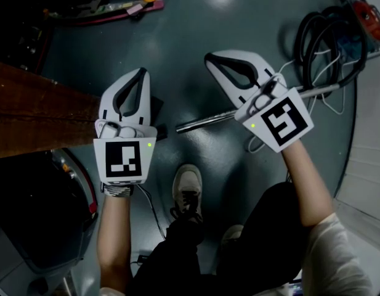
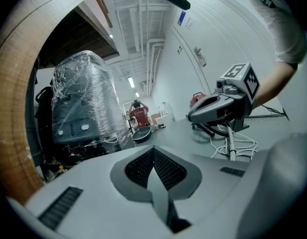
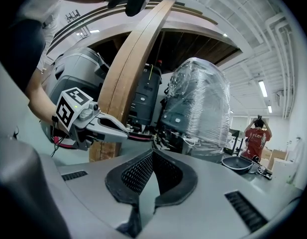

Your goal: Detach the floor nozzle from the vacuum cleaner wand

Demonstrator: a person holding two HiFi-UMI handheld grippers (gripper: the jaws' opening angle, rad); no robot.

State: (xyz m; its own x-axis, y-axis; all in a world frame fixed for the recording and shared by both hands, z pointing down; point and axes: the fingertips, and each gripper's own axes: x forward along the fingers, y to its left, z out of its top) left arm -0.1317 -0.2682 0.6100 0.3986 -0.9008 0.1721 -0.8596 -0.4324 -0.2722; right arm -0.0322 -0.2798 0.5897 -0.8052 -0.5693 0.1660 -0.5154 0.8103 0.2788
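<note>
1. We hold the left gripper (image 1: 143, 73) and the right gripper (image 1: 209, 57) side by side above a dark grey floor (image 1: 196, 23), both pointing away from us; each has its jaws pressed together with nothing between them.
2. The vacuum cleaner wand (image 1: 205, 121), a bare metal tube, lies on the floor and runs from between the two grippers under the right gripper towards the right; neither gripper touches it.
3. At the wand's left end sits a dark fitting (image 1: 159, 130), half hidden behind the left gripper; we cannot tell from here whether it is the floor nozzle.
4. To the upper right a coiled black hose (image 1: 319, 39) lies beside a red vacuum body (image 1: 369, 14); a white cable (image 1: 328, 106) loops on the floor by the wand's far end.
5. A brown wooden surface (image 1: 36, 113) reaches in from the left, next to the left gripper; our shoe (image 1: 187, 190) stands on the floor below the wand.
6. Beyond the closed jaws, the gripper views show a machine wrapped in clear film (image 3: 198, 98); far behind it stands a person in a red top (image 3: 255, 133).
</note>
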